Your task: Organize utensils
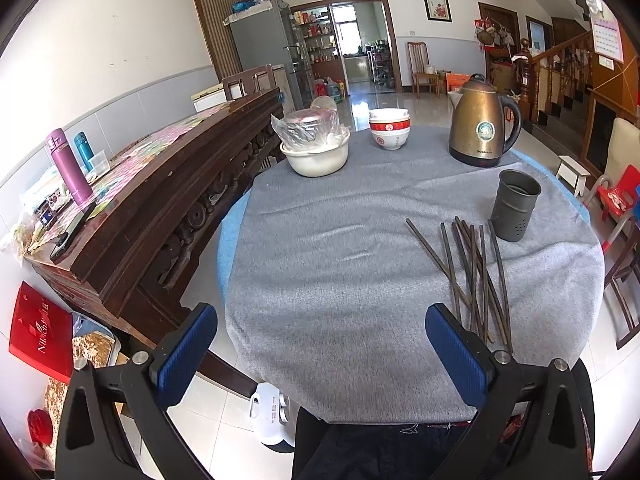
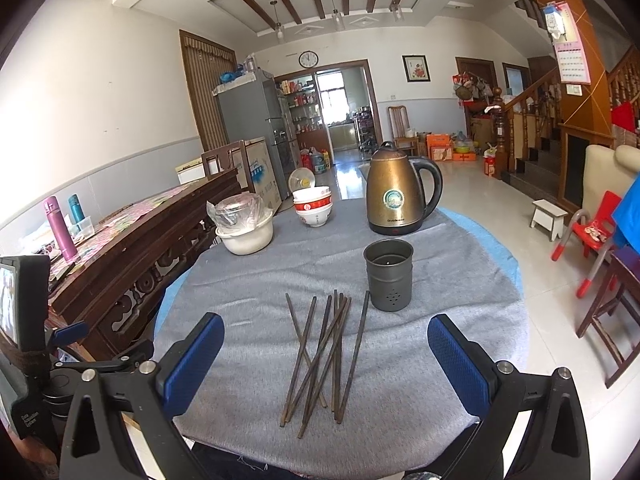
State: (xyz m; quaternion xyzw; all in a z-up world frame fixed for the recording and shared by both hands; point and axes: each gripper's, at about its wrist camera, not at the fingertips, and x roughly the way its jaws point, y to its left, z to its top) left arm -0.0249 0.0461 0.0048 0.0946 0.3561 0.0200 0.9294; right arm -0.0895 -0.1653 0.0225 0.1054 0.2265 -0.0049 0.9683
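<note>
Nearest the table's front edge, both the left gripper [image 1: 320, 354] and the right gripper [image 2: 326, 364] hang with blue-padded jaws spread wide and nothing between them, above the grey cloth [image 2: 256, 320]. Just in front of the grey perforated holder [image 2: 388, 276] lies a loose, partly crossed bunch of dark chopsticks [image 2: 324, 356], their far tips near the holder's base and the holder itself upright. Behind the holder stands a bronze kettle [image 2: 394, 196], with stacked red-and-white bowls [image 2: 314, 206] and a cream bowl holding a plastic-wrapped pot [image 2: 245, 228] off to the holder's far left.
</note>
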